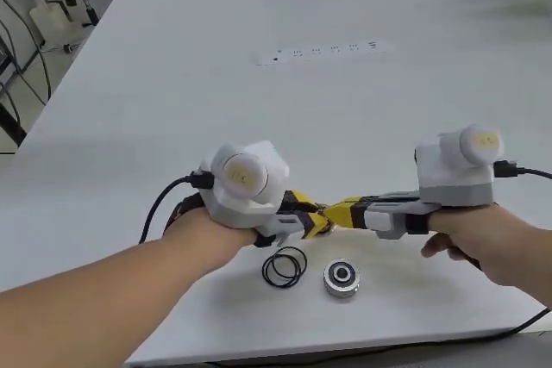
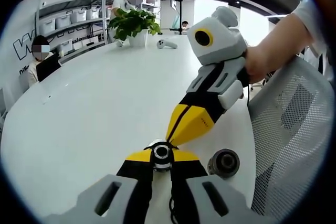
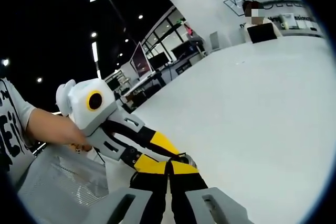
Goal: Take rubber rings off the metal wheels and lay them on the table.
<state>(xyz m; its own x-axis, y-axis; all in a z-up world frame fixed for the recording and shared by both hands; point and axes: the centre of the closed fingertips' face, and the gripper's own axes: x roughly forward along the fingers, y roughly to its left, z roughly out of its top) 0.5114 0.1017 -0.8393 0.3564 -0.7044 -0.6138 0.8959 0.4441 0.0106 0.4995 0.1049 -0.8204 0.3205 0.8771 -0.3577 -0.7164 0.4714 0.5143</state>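
Table (image 1: 259,109): It is big and white, and I am working at the near edge of it.
Chair (image 2: 294,129): A grey net chair stands just beside the table on my side, as my left gripper view shows.
Plant (image 2: 131,22): A green plant in a white pot sits far off at the other end of the table.
Left gripper (image 2: 160,158): I hold it in my left hand. My jaws here are clamped on a small wheel, one yellow tip on each side, up off the table.
Right gripper (image 3: 169,167): I hold it in my right hand. It points at my left one, tip to tip. My jaws here are pressed together right at the held wheel. I cannot tell if a ring is pinched between them.
Held wheel (image 2: 161,150): It is round, shiny metal with a dark hole in the middle.
Other wheel (image 1: 341,277): It lies flat on the table, just below my two grippers.
Rubber rings (image 1: 285,267): Thin black rings lie on the table in a small pile, just beside the other wheel.
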